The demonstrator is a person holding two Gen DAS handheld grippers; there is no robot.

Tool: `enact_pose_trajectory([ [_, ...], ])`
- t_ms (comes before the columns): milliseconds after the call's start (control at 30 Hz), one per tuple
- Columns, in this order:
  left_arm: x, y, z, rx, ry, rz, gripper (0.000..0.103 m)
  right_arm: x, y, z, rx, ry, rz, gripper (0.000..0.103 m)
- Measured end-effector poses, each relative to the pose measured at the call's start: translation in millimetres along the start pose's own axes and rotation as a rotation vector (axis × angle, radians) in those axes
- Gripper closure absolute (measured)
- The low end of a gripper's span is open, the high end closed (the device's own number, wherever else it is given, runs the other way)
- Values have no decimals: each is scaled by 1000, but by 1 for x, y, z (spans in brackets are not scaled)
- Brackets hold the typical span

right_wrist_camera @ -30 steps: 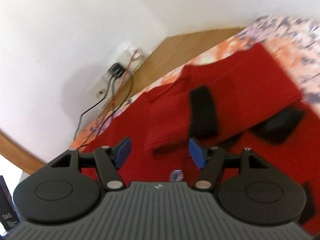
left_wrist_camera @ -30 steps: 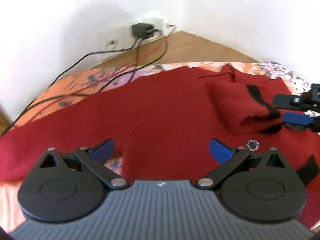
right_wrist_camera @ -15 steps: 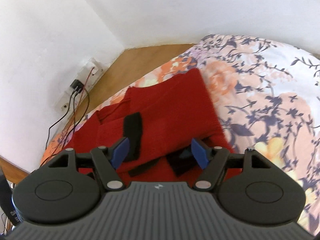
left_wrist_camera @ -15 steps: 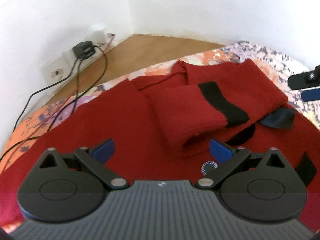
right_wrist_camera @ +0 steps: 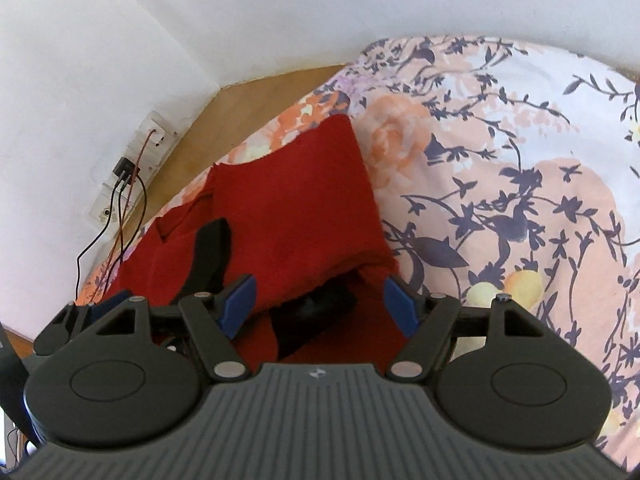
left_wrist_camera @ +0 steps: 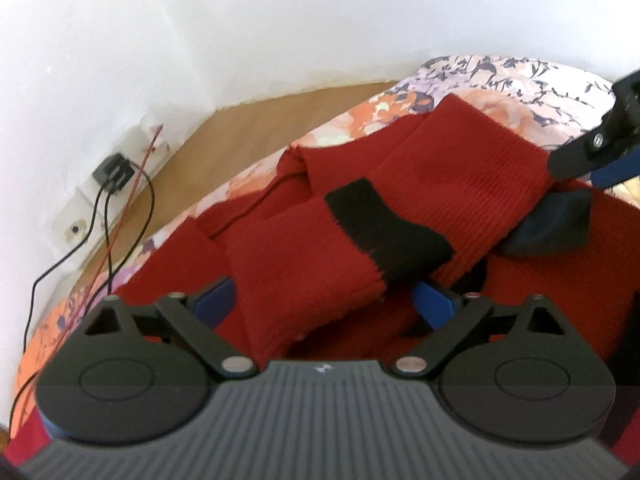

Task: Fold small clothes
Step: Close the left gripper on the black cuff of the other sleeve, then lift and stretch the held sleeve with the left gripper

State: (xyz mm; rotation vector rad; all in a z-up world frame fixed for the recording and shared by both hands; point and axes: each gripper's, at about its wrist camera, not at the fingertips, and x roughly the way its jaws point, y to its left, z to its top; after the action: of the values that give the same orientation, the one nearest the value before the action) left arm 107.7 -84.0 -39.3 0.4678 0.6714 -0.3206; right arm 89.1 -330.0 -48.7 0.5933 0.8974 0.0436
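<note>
A red sweater (left_wrist_camera: 460, 168) with black bands lies on a bed with a flowered sheet (right_wrist_camera: 500, 184), near the far left corner of the bed. One sleeve (left_wrist_camera: 320, 256) is folded across the body. The left tool (left_wrist_camera: 326, 300) is open, its blue fingers on both sides of the sleeve end, holding nothing. The right tool (right_wrist_camera: 320, 308) is open too, above the right edge of the sweater. Far left, cables (left_wrist_camera: 108, 216) hang from a wall socket (left_wrist_camera: 116, 168).
</note>
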Motion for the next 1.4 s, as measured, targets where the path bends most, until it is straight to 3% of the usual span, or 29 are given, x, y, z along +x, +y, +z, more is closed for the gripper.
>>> enact_pose_trajectory([
  [67,0,-2,3,-5,-13,3,13,3,-3,1,-1,0,-3,26],
  [167,2,-4,6,-14,-22,11,29,5,-4,3,-11,-2,-11,26],
  [200,2,-5,7,-19,-28,7,42,6,-4,3,-15,-1,-13,26],
  [233,1,-5,7,-27,-34,-2,64,7,-4,4,-18,-1,-14,26],
  [267,2,-4,8,-41,-34,-9,74,8,-4,4,-22,-1,-15,26],
  [300,2,-2,9,-62,-33,-15,83,9,-4,4,-25,2,-17,26],
  [367,-1,5,10,-125,-45,-23,88,11,-4,5,-36,3,-22,26],
  [667,-30,66,-2,-432,-96,78,89,22,-5,7,-62,12,-28,26],
  [867,-32,99,-26,-546,-60,140,89,30,-2,9,-82,16,-36,26],
  [1067,-28,120,-60,-657,14,149,86,37,-2,13,-88,19,-44,26],
  [1233,-30,122,-78,-695,53,122,76,41,-2,18,-111,19,-44,26],
  [1300,-34,125,-81,-696,50,133,63,43,-1,22,-127,9,-37,26],
  [1400,-40,132,-81,-699,34,161,58,44,-1,29,-138,-8,-31,26],
])
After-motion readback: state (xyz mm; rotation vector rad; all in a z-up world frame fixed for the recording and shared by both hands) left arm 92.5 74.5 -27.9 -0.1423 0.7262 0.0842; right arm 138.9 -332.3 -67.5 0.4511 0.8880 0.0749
